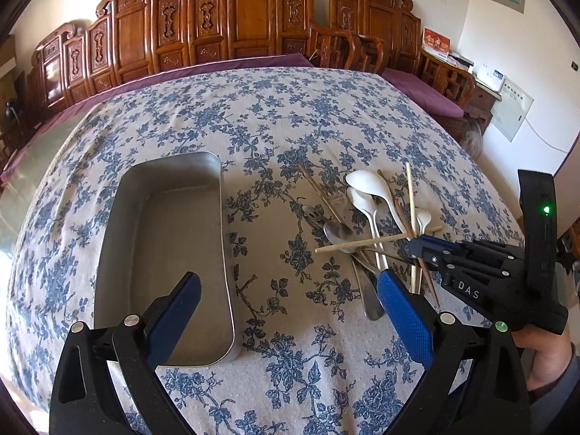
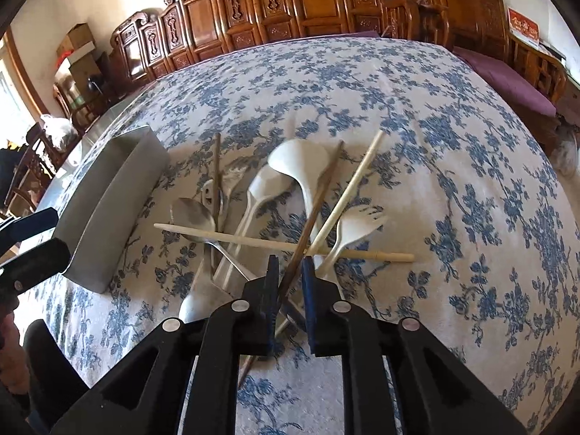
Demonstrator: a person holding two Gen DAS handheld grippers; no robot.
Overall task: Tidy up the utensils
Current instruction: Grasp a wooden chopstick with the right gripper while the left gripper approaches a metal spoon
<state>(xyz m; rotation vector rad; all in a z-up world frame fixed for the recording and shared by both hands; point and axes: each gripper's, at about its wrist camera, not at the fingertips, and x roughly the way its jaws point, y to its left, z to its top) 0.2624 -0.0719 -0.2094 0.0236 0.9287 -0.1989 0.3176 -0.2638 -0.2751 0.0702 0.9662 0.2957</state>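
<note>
A pile of utensils lies on the floral tablecloth: white plastic spoons [image 2: 295, 161], a white spork [image 2: 357, 223], metal spoons [image 2: 192, 214], pale chopsticks [image 2: 253, 241] and dark brown chopsticks [image 2: 319, 195]. The pile also shows in the left wrist view [image 1: 366, 214]. My right gripper [image 2: 290, 266] has its jaws narrowly apart around a dark brown chopstick, low over the pile; it shows from outside in the left wrist view [image 1: 427, 250]. An empty metal tray [image 1: 163, 253] sits left of the pile. My left gripper [image 1: 288, 282] is wide open and empty, hovering between tray and pile.
Carved wooden benches [image 1: 235, 25] with purple cushions [image 1: 424, 90] line the far side. The tray's side wall [image 2: 112, 195] stands left of the utensils. The tablecloth [image 2: 435, 145] stretches to the right and far side.
</note>
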